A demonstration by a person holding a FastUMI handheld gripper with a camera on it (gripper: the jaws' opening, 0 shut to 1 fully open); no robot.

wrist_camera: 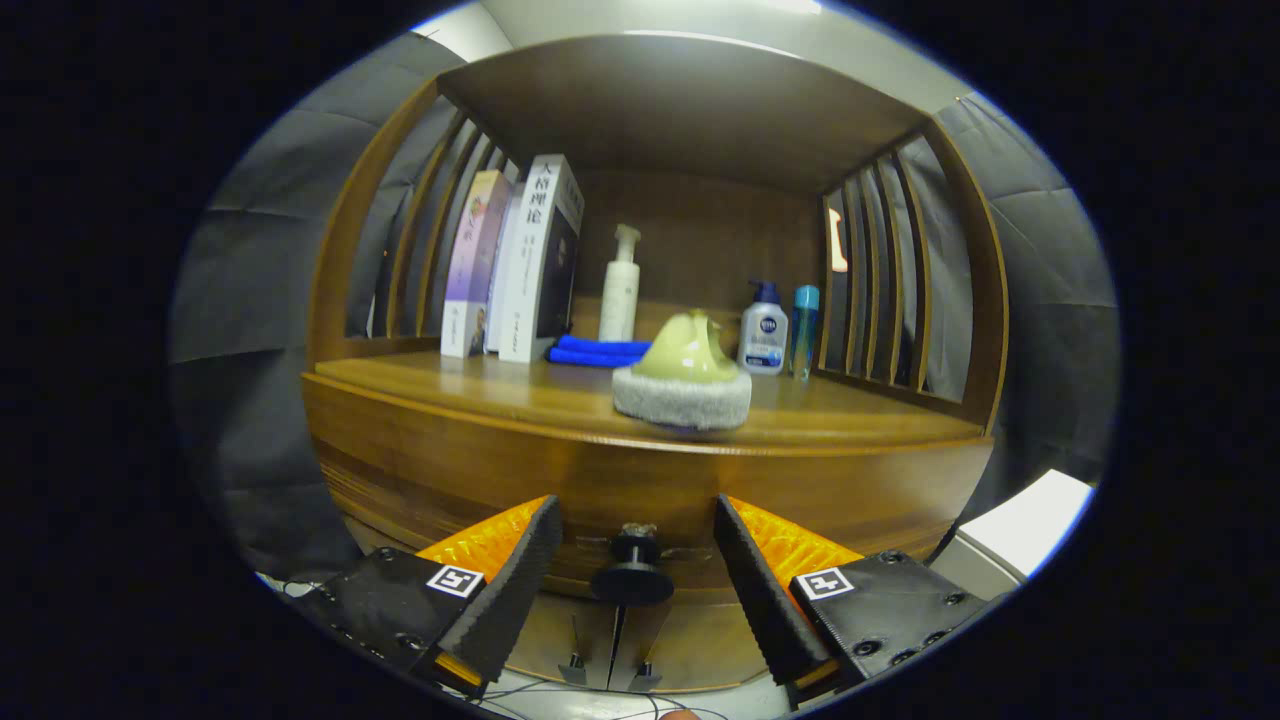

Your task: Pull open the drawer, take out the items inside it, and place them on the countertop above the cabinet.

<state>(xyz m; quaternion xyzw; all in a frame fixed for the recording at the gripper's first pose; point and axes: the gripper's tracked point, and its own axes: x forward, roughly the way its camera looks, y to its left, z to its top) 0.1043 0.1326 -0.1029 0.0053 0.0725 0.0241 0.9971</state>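
a hand-held gripper (pixel 635 560) with orange fingers and black ridged pads (pixel 520 580) is spread wide, grasping nothing. between the fingers sits the small black round knob (pixel 631 574) of the closed brown wooden drawer (pixel 450 480). at twelve o'clock beyond it, a pale green dome-shaped brush with a grey fuzzy base (pixel 683 375) rests on the wooden countertop (pixel 520 395).

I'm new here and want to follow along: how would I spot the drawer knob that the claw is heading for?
Find the wooden cabinet with books and bottles on its countertop. On its curved front, below the yellow-green brush with the grey base, sits the small black knob, between the fingers of the open claw, neither touching it. It is the only dark round thing on the wood.
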